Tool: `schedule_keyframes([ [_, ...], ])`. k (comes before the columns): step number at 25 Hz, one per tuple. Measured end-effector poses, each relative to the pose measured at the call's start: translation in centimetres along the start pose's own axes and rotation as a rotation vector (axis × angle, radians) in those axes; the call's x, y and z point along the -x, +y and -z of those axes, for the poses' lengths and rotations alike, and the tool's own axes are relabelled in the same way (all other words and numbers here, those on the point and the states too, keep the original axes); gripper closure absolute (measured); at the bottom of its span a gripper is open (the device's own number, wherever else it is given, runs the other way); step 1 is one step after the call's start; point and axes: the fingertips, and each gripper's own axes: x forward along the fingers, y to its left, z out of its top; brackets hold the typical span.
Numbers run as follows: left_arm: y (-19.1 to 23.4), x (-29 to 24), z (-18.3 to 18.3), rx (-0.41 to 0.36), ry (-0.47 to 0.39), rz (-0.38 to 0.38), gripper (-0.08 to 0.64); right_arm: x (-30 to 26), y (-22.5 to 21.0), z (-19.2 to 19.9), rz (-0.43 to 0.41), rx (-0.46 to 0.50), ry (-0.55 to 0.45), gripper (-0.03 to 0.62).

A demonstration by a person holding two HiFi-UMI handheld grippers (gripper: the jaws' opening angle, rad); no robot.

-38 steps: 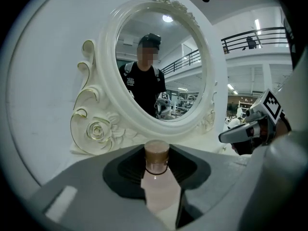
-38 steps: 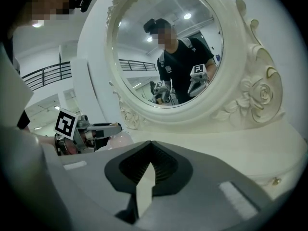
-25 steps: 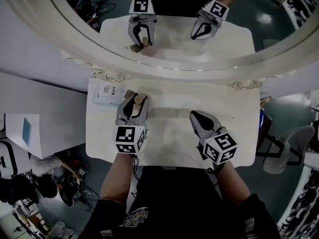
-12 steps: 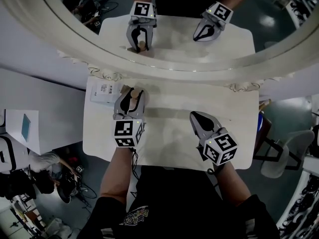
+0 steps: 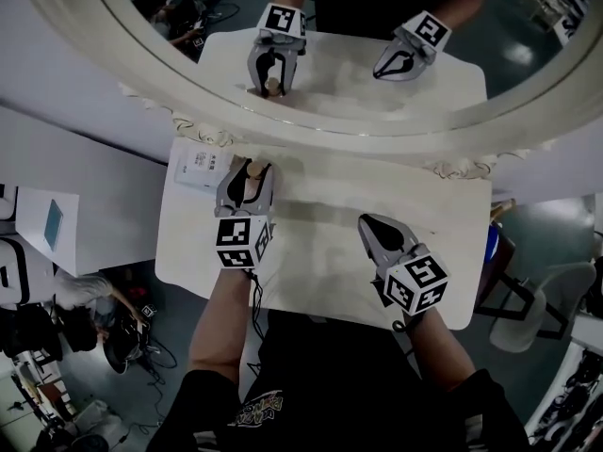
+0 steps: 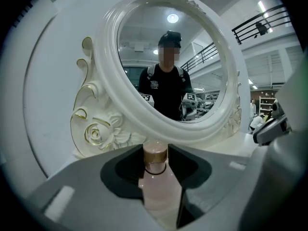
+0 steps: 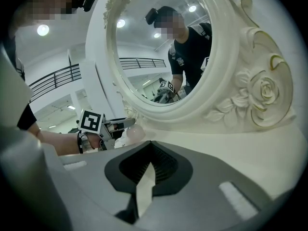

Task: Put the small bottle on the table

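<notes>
So the left gripper [image 5: 250, 181] has the bottle [image 6: 156, 182] clamped between its jaws. They're closed on the pink body just below the coppery cap, and the bottle sits upright. That makes sense: grab it by the shoulder, keep it vertical, and the base should meet the table [image 5: 320, 252] flat instead of tipping.

It's at the back-left of the table, right by the mirror [image 5: 311, 125] base and near a white box [image 5: 200, 166]. I can't tell whether the bottom is actually touching the tabletop (the jaws block it in every view).

The right gripper [image 5: 367, 224] is empty. Its jaws are pretty much together, with just a sliver of table showing between them. It's parked over the right half of the table, well away from the bottle, and my guess is it's simply staying out of the way, since this is a one-gripper job.

I'd say what's left is lowering, checking the bottle stands, then letting go without nudging the mirror.
</notes>
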Motion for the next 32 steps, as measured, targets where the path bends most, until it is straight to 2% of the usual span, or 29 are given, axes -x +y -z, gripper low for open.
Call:
schedule_keyframes([
  [7,-0.5,3.7,-0.7,0.002,-0.056,-0.046,0.388,-0.1,0.5,0.3,-0.056,0.010,0.004,0.565],
  [13,-1.6,9.2,0.0,-0.002,-0.046,-0.051,0.392,-0.8,2.1,0.0,-0.097,0.021,-0.006,0.564],
  [17,-1.2,12.3,0.2,0.021,-0.057,-0.062,0.452,-1.3,3.5,-0.1,-0.109,0.036,-0.009,0.564],
  [19,-1.0,13.6,0.5,0.038,-0.064,-0.058,0.524,-1.5,4.3,0.0,-0.108,0.042,-0.009,0.564],
  [21,-1.1,14.9,0.9,0.052,-0.062,-0.048,0.560,-1.4,5.1,0.2,-0.104,0.043,-0.011,0.564],
  [24,-1.4,16.8,1.9,0.076,-0.043,-0.016,0.560,-1.3,6.7,0.6,-0.092,0.044,-0.014,0.564],
  [32,-3.4,22.5,4.9,0.185,0.003,0.127,0.560,-0.3,12.1,2.7,-0.064,0.047,-0.026,0.564],
])
